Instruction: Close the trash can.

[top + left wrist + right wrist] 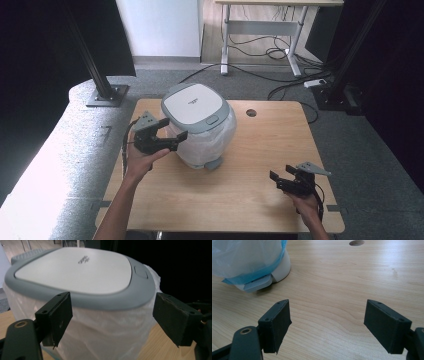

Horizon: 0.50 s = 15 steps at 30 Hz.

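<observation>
Bin (200, 127) with grey lid (194, 106), left tongs (170, 129) close beside it.
Both tongs spread, gripping nothing; right tongs (281, 175) over bare tabletop (260, 150).

The lettering on the bin lid (84, 260) is too small and soft to read. The plastic liner (207, 142) veils the bin's body beneath the lid. In the right claw view, the frame's top-left corner cuts off the bin (249, 262), leaving only its base and pedal (258, 285).

Grey carpet (380, 150), cables (260, 50) under a far desk (260, 25)
</observation>
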Each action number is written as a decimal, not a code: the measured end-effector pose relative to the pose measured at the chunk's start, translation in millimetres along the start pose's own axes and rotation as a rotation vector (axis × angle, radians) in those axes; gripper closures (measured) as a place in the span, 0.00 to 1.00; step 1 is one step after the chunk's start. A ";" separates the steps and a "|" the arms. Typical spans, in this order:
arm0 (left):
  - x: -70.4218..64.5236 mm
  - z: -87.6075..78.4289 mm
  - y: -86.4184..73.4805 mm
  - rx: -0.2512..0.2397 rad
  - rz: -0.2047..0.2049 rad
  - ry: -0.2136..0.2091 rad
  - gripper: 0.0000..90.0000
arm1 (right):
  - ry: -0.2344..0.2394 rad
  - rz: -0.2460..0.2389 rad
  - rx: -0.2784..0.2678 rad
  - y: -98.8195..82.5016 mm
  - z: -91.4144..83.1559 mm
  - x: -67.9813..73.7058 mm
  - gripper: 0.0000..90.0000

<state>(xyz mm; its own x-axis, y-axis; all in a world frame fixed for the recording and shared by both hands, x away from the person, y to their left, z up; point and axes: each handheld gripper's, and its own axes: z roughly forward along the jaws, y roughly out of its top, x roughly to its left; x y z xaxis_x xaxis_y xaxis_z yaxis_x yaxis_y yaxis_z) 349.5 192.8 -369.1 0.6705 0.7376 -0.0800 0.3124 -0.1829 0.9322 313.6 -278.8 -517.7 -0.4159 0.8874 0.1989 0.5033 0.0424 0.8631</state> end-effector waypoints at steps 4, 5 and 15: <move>-0.9 -2.0 -19.0 0.012 -0.007 -0.009 0.17 | -0.001 -0.003 0.003 -0.8 0.4 0.1 0.23; -0.9 -1.9 -23.8 0.016 -0.010 -0.009 0.17 | -0.002 -0.003 0.004 -1.0 0.5 0.1 0.23; 1.9 11.1 -77.7 0.104 -0.048 -0.002 0.17 | -0.008 -0.002 0.015 -3.3 1.9 -1.9 0.23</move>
<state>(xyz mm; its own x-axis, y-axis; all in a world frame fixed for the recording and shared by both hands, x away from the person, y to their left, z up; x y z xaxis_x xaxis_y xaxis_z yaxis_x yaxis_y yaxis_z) 333.9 201.2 -445.6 0.6542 0.7460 -0.1245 0.4124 -0.2139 0.8855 314.2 -279.7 -521.8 -0.4112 0.8908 0.1931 0.5134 0.0513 0.8566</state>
